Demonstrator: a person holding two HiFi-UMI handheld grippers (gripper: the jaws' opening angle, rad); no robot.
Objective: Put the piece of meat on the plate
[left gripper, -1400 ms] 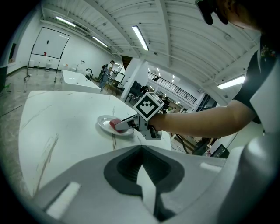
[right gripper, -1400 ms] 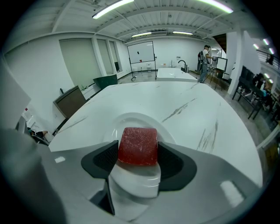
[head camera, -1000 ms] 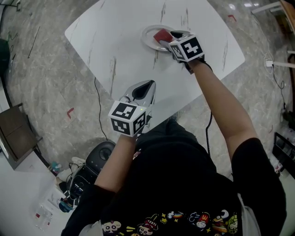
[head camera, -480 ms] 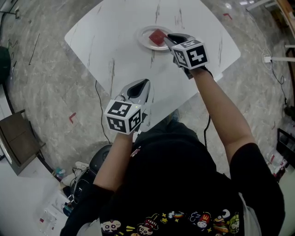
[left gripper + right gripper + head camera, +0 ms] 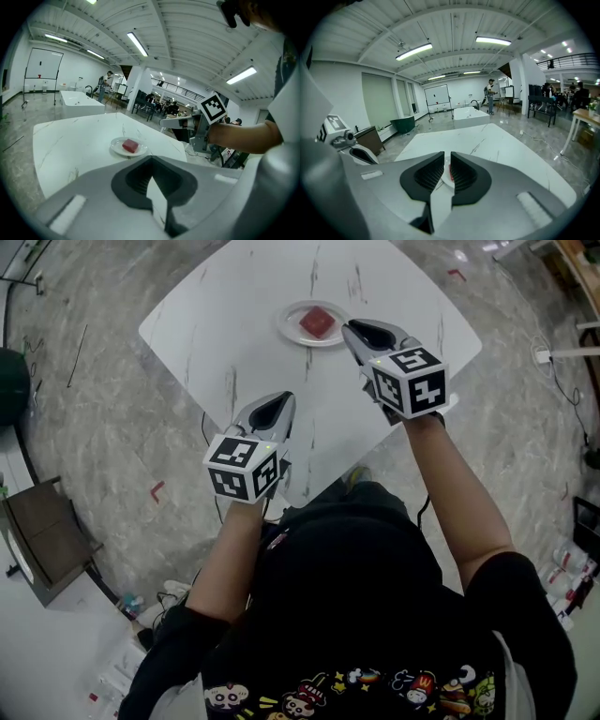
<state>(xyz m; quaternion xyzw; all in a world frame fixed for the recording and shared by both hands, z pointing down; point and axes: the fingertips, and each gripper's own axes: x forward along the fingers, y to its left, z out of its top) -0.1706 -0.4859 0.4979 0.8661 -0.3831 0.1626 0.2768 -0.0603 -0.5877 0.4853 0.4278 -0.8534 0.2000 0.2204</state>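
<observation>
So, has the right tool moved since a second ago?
Yes. The right tool has drawn back off the plate toward the person, leaving the meat lying on it.

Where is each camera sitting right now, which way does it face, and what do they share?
Head view: on the person's head, steeply down at the table, plate and meat; both forearms, left gripper and right gripper show.
Left gripper view: on the left gripper, along its shut jaws toward the plate; right gripper at right.
Right gripper view: on the right gripper, along its slightly parted jaws; left gripper at left.
Shared: all three see the meat on the plate.
</observation>
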